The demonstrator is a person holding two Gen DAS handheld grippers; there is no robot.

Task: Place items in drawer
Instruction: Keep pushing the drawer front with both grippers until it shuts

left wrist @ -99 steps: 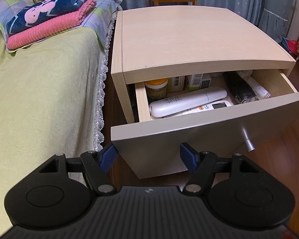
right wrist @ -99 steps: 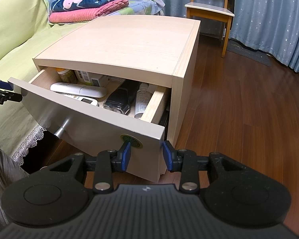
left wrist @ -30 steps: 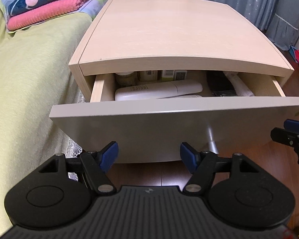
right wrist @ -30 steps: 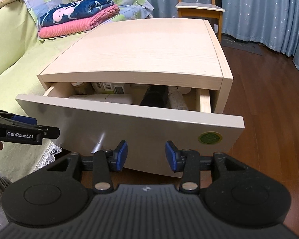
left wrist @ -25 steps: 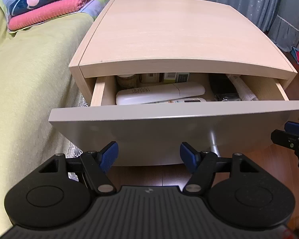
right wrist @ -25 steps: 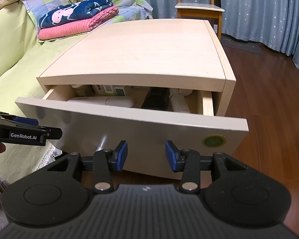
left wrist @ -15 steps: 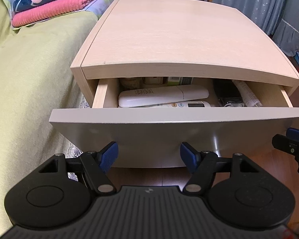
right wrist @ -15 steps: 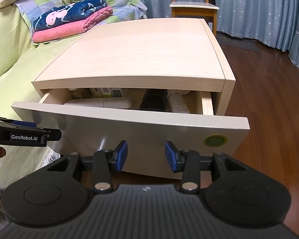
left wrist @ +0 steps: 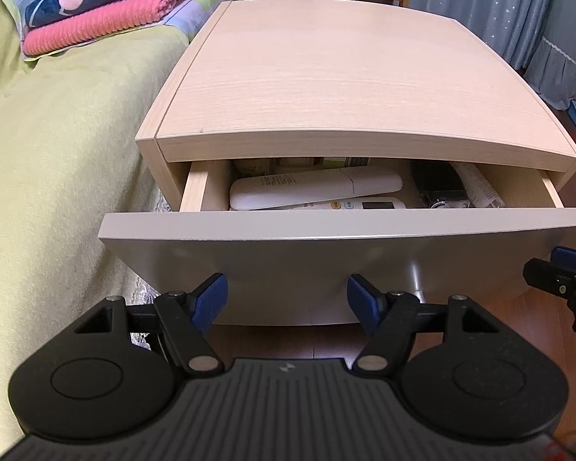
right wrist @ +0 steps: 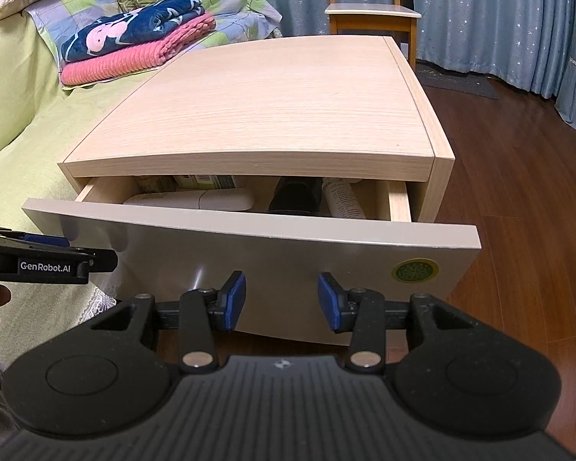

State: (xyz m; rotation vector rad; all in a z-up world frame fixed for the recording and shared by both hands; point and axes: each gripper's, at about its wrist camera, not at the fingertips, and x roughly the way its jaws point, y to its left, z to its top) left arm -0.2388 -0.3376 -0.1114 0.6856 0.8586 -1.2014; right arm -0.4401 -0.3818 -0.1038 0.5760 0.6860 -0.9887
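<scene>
The pale wooden nightstand (left wrist: 326, 77) has its drawer (left wrist: 326, 226) pulled partly out. Inside lie a white remote (left wrist: 315, 190), a second remote with a small display (left wrist: 364, 204), a dark case (left wrist: 439, 188) and a white tube (left wrist: 480, 188), with boxes at the back. My left gripper (left wrist: 286, 299) is open and empty, just in front of the grey drawer front. My right gripper (right wrist: 282, 299) is open and empty too, facing the drawer front (right wrist: 249, 253) a little to the right. Each gripper shows at the edge of the other's view.
A bed with a yellow-green cover (left wrist: 50, 161) runs along the nightstand's left side, with folded pink and navy blankets (right wrist: 134, 46) on it. A wooden chair (right wrist: 370, 11) and blue curtains (right wrist: 499, 19) stand behind. Dark wood floor (right wrist: 518, 192) lies to the right.
The drawer has been pushed in from much further out 3.3 s ago. Over the last second both grippers have risen slightly, so more of the inside shows.
</scene>
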